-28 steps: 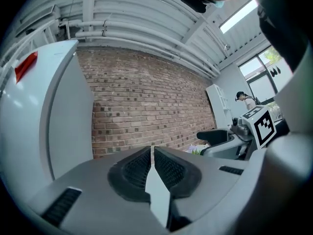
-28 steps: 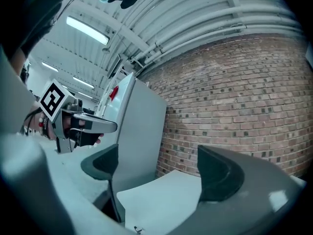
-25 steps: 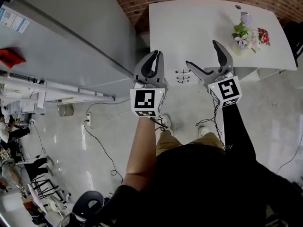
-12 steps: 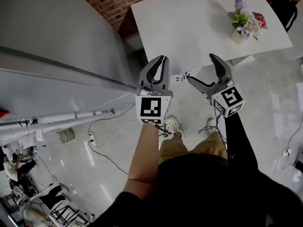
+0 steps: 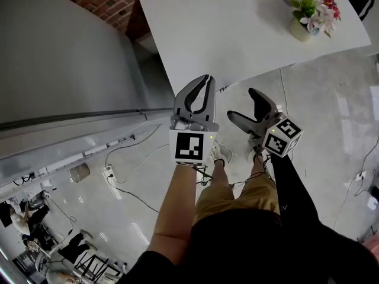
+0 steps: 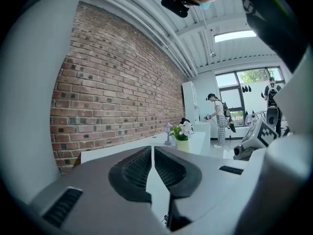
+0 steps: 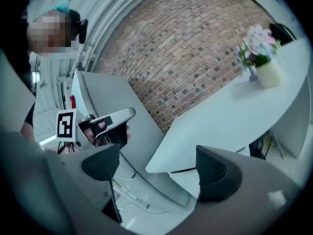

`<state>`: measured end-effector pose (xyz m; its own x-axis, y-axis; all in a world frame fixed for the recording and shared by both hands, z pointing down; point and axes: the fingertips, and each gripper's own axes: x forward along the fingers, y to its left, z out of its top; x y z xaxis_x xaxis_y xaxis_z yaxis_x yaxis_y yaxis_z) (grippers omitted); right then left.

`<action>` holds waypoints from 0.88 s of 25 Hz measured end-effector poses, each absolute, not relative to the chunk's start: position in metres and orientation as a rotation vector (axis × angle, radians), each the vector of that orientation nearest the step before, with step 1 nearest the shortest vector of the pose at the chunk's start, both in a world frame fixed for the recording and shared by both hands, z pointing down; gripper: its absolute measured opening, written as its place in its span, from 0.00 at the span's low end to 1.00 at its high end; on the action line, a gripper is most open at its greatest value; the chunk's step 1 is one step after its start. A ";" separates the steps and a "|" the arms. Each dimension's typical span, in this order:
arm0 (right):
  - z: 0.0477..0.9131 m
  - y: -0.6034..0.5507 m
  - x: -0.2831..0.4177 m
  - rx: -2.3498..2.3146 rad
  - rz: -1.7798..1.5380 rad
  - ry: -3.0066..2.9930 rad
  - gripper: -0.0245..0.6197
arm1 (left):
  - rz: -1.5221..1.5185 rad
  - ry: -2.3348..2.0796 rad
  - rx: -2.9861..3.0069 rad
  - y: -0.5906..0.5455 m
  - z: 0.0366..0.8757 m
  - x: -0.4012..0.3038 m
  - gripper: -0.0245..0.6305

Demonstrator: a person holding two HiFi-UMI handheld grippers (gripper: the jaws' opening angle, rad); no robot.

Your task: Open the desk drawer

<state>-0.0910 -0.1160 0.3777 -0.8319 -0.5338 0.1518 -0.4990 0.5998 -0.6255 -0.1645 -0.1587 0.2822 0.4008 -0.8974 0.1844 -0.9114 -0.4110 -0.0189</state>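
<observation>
Facing white desk at 12 o'clock with left gripper closed on nothing, right gripper gaping, empty; best to dip lower and hook the unseen drawer squarely.

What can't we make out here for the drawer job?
Drawer, head view: the desk top hides its front.
Drawer, left gripper view: the shut left gripper covers the desk's lower part.
Drawer, right gripper view: past the open right gripper, the panel under the desk top is too small to show a handle.
Flowers, head view: cut off by the top edge.
</observation>
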 end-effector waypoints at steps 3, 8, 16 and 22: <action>0.411 -0.124 -0.089 -0.847 -1.253 2.623 0.81 | 0.225 -1.646 2.560 -0.167 0.299 -0.155 0.05; 0.467 -0.124 -0.096 -0.802 -1.420 2.551 0.81 | 0.258 -1.628 2.523 -0.171 0.338 -0.147 0.05; 0.538 -0.147 -0.095 -0.777 -1.692 2.190 0.81 | 0.257 -1.604 2.473 -0.168 0.387 -0.138 0.05; 0.573 -0.159 -0.084 -0.774 -1.767 1.916 0.81 | 0.241 -1.606 2.435 -0.158 0.412 -0.140 0.05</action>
